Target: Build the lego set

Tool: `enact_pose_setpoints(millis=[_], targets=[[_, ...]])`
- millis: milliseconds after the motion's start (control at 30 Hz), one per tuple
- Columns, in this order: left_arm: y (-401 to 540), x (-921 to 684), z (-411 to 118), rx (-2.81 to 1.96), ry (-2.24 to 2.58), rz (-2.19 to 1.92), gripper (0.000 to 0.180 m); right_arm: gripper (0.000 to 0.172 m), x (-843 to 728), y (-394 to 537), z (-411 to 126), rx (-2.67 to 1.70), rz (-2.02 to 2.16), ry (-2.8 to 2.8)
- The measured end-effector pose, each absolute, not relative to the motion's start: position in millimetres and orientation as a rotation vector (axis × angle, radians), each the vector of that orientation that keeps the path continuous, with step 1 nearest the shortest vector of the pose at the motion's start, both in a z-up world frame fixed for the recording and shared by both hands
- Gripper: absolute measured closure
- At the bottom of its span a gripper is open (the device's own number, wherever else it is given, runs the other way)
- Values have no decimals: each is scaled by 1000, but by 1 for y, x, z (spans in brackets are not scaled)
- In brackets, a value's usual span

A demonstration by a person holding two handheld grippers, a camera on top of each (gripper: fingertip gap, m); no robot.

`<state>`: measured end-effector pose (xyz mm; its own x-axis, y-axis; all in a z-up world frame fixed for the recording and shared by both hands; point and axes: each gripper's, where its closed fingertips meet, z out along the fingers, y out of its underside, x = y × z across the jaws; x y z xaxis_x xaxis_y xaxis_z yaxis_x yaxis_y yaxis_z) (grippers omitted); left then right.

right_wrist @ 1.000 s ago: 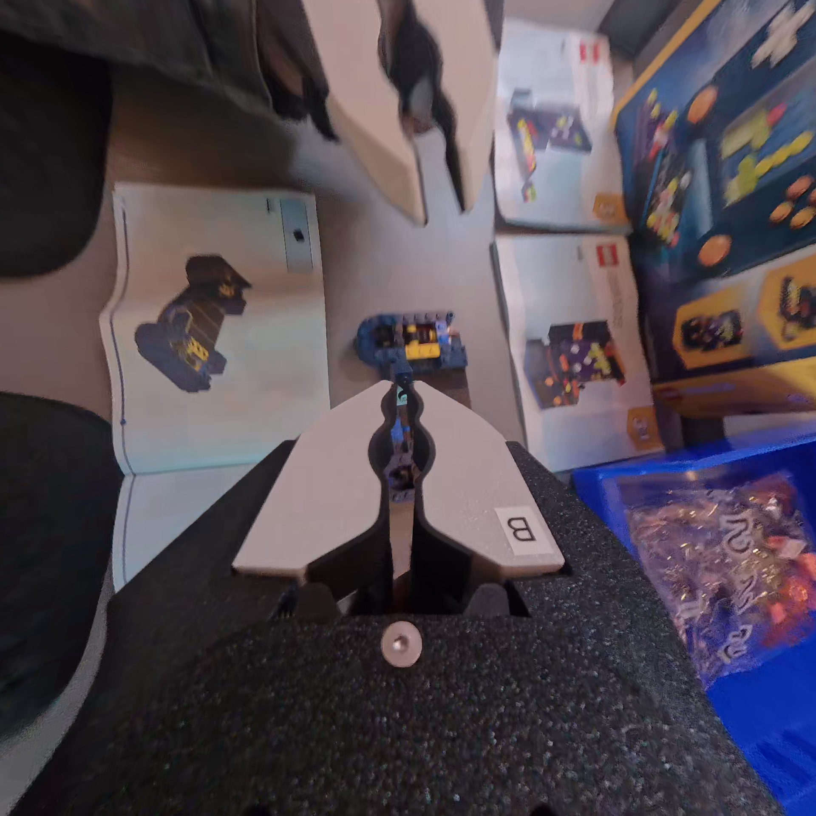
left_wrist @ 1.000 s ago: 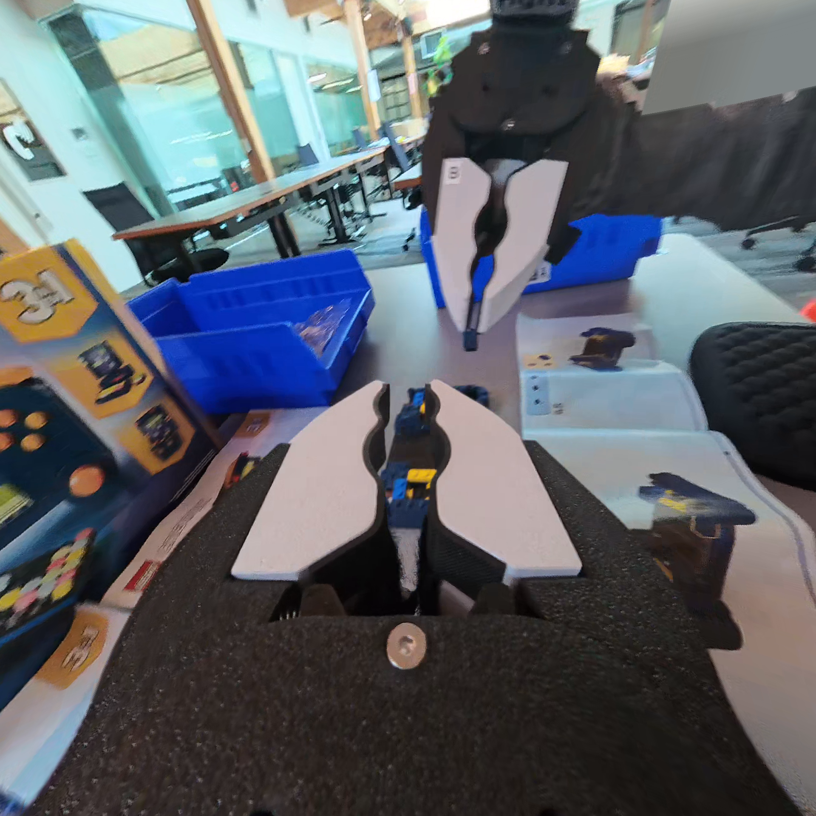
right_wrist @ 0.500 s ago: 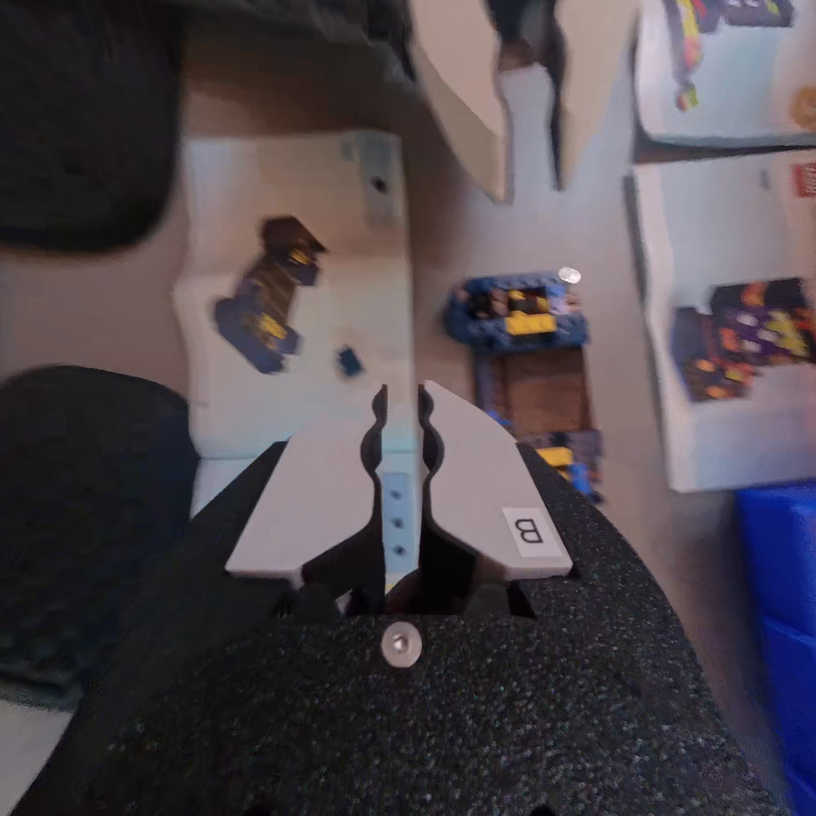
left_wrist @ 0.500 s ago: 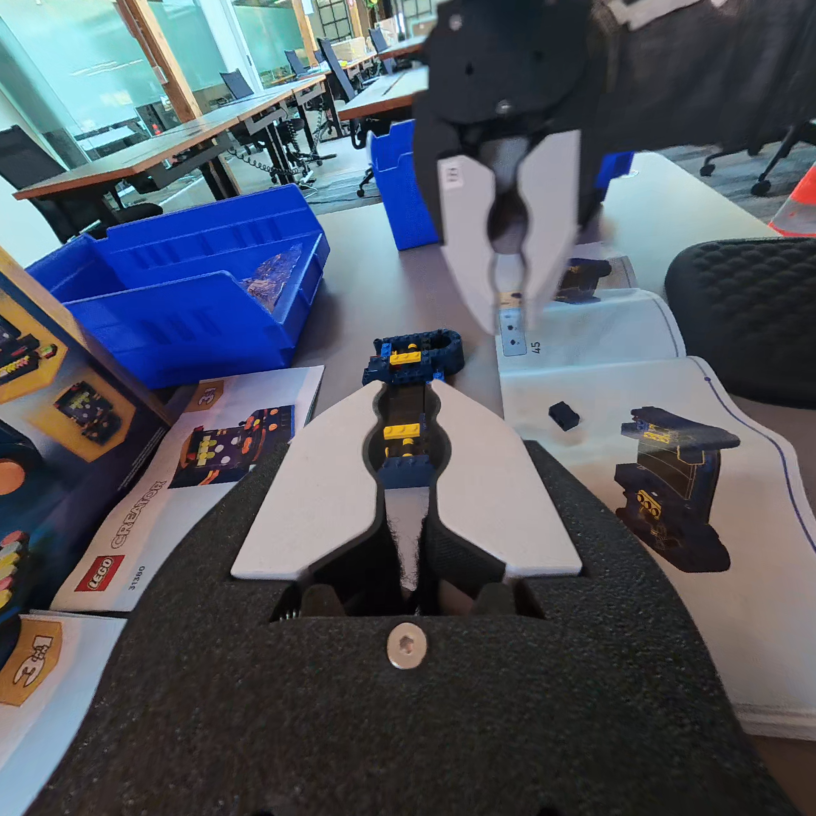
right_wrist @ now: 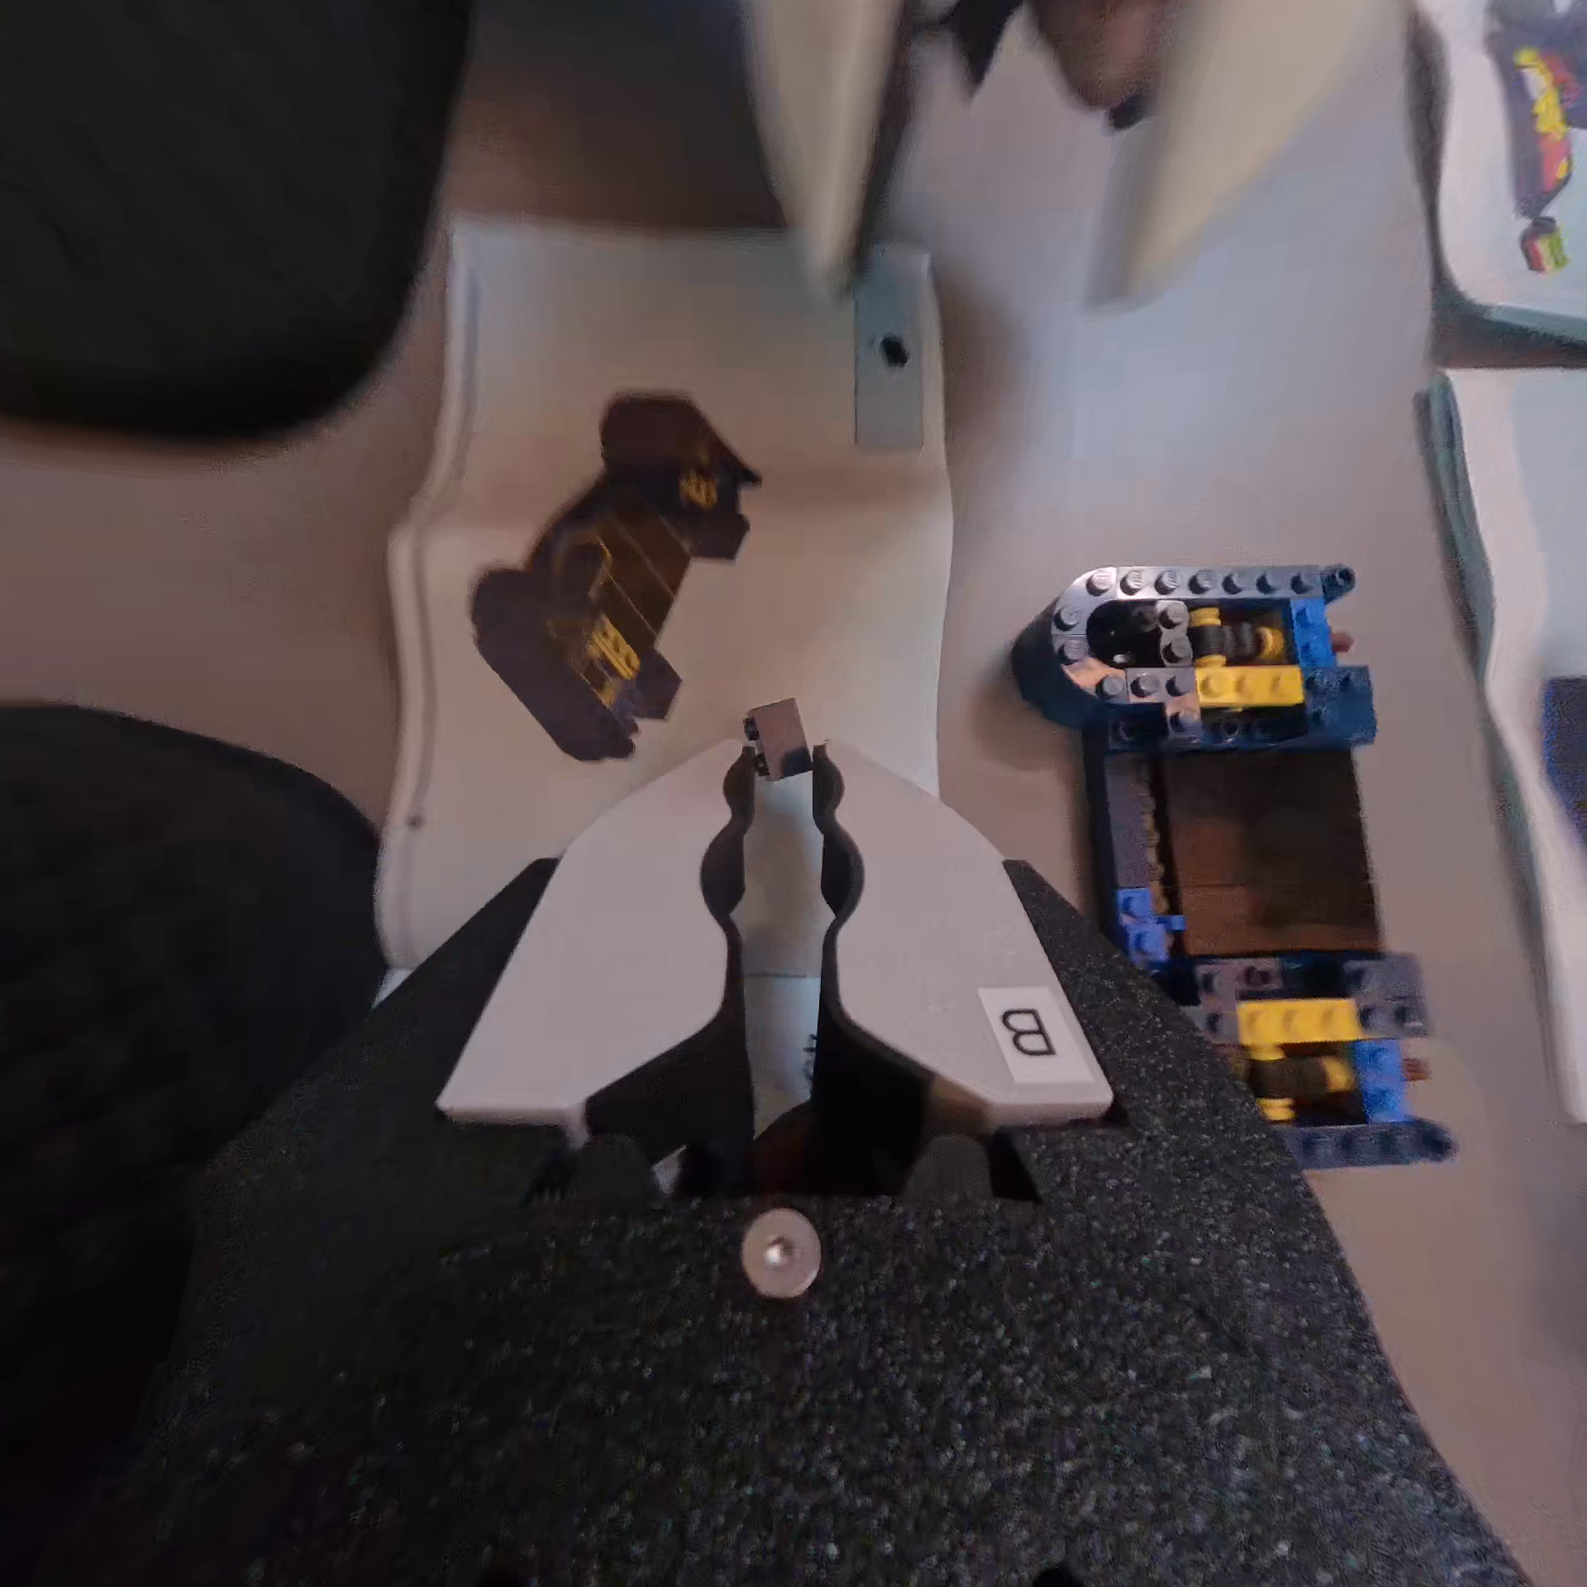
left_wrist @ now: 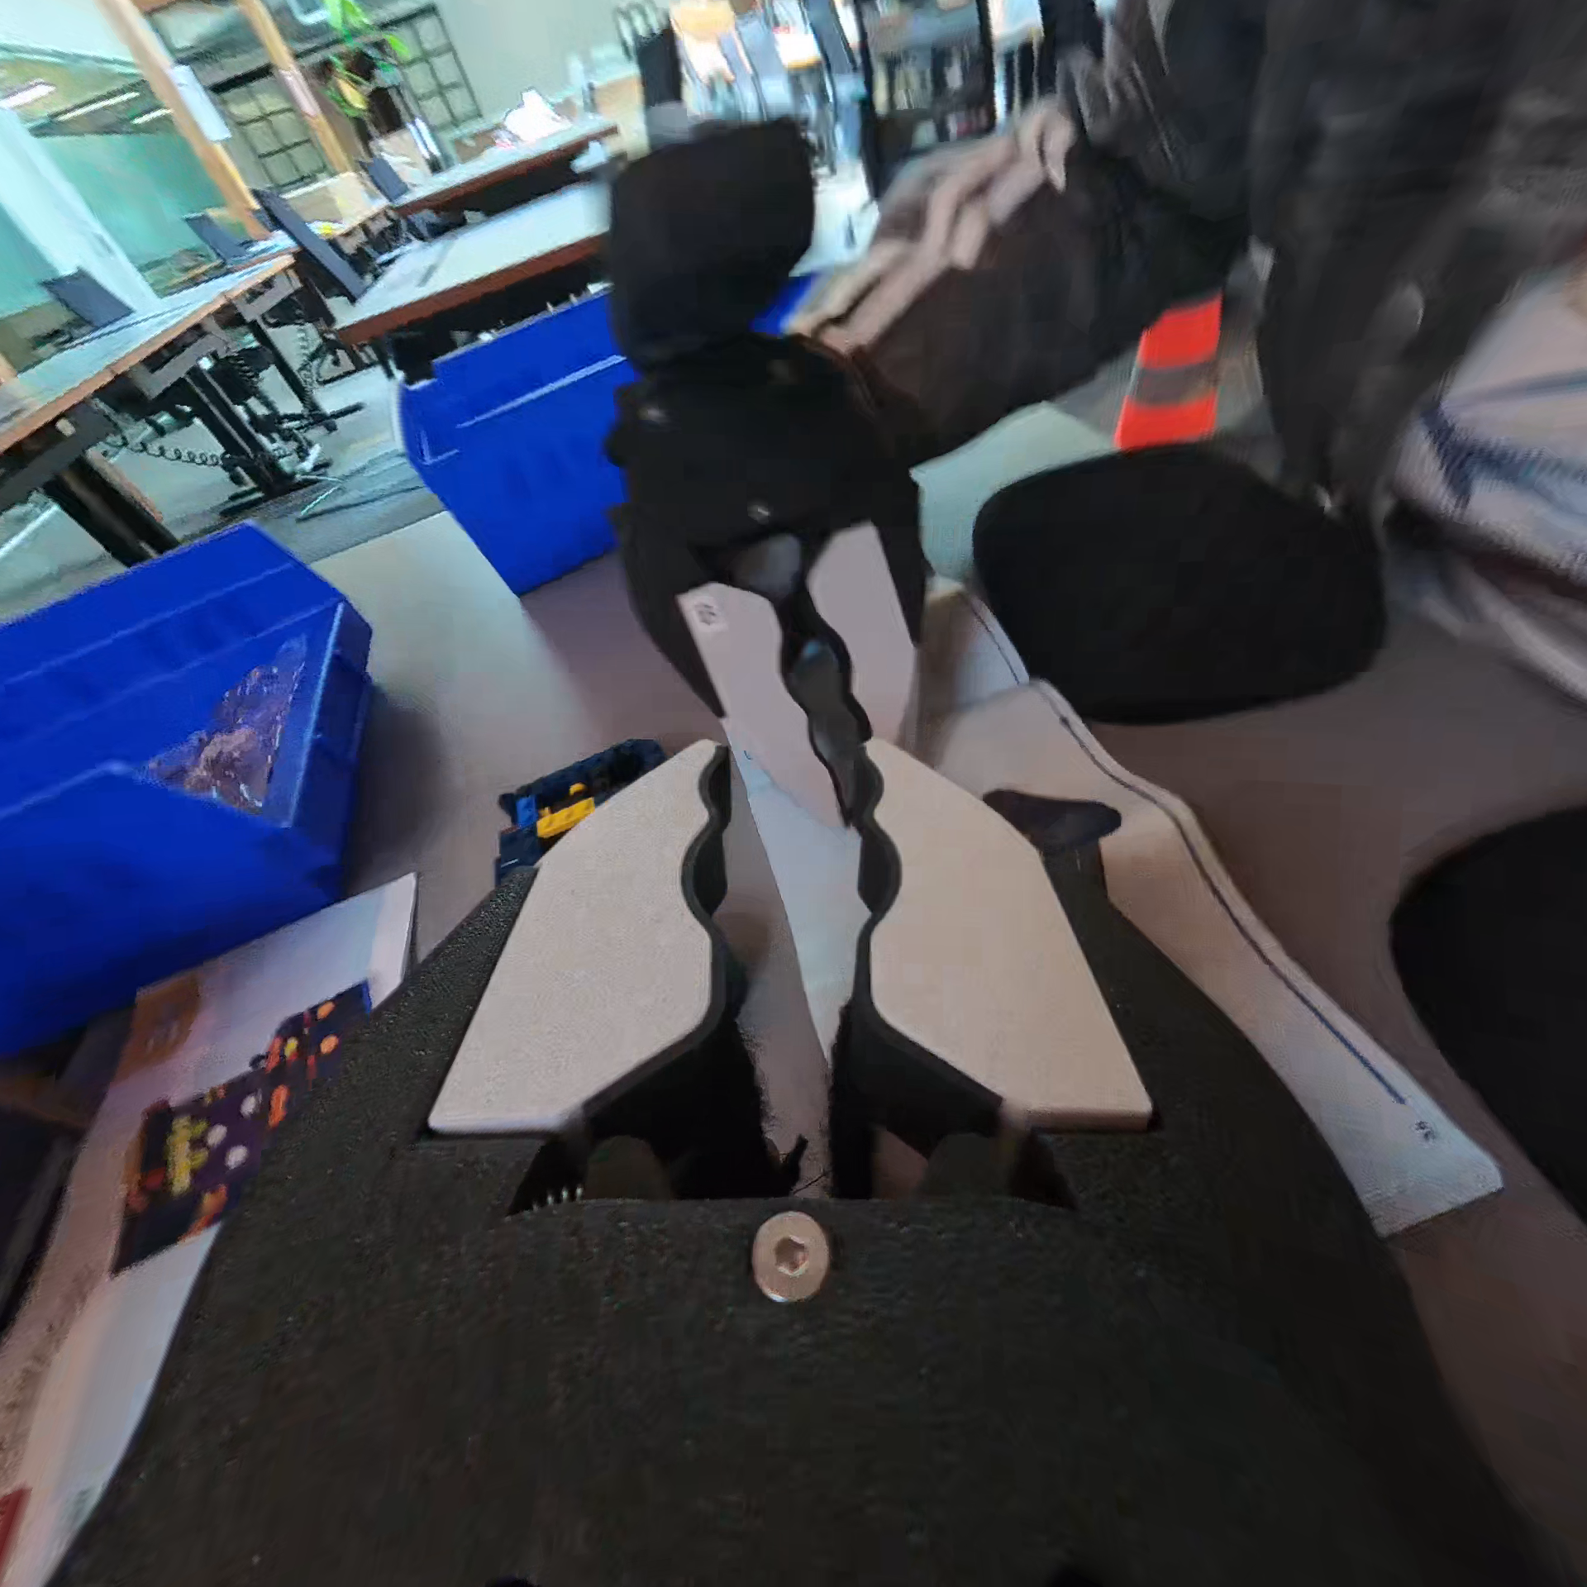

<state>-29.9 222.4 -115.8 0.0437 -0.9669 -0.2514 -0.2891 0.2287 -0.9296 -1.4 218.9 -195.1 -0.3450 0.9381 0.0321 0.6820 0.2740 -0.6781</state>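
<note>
My left gripper (left_wrist: pixel 794 773) is open and empty above an open instruction booklet (left_wrist: pixel 1202 945). A dark blue, blue and yellow brick model (left_wrist: pixel 575 807) lies on the table just left of its fingers. It shows whole in the right wrist view (right_wrist: pixel 1245 713), right of the booklet (right_wrist: pixel 816 550). My right gripper (right_wrist: pixel 777 756) is low over that booklet. A small dark brick (right_wrist: pixel 777 738) lies between its fingertips, and a thin gap shows at the right pad. The right gripper (left_wrist: pixel 824 730) also shows right in front of my left fingers. The left gripper (right_wrist: pixel 988 215) shows blurred at the top.
Blue bins stand at the left (left_wrist: pixel 172 773) and behind (left_wrist: pixel 515 446). Black mesh pads lie at the right (left_wrist: pixel 1176 584) and left (right_wrist: pixel 172 172). Another booklet (left_wrist: pixel 258 1073) lies at the lower left. A person's dark sleeve (left_wrist: pixel 988 283) reaches in, and an orange cone (left_wrist: pixel 1168 378) stands behind. There is about 9 cm between the tips of the two grippers.
My left gripper opened, let go of the brick model and swung right. My right gripper let a dark piece go a second ago, then came down around the small brick on the booklet.
</note>
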Motion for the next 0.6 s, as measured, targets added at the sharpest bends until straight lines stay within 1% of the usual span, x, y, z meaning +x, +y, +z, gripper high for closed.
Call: enact_pose_setpoints(millis=[133, 200, 300, 400, 500, 600], targets=[[207, -4, -140, -1185, 1701, -587, 157, 160, 4, 208, -150, -1694, 1507, -1799], [204, 7, -143, -1150, 1731, -541, 160, 160, 7, 206, -138, -1719, 1684, -1721], [207, 12, -135, -1131, 1683, -512, 165, 160, 9, 202, -135, -1725, 1740, -1725], [206, 11, -126, -1120, 1633, -561, 164, 160, 8, 197, -134, -1727, 1766, -1760], [202, 12, -126, -1104, 1646, -592, 170, 160, 6, 195, -130, -1721, 1792, -1764], [200, 14, -126, -1106, 1645, -607, 166, 160, 5, 193, -126, -1712, 1823, -1779]])
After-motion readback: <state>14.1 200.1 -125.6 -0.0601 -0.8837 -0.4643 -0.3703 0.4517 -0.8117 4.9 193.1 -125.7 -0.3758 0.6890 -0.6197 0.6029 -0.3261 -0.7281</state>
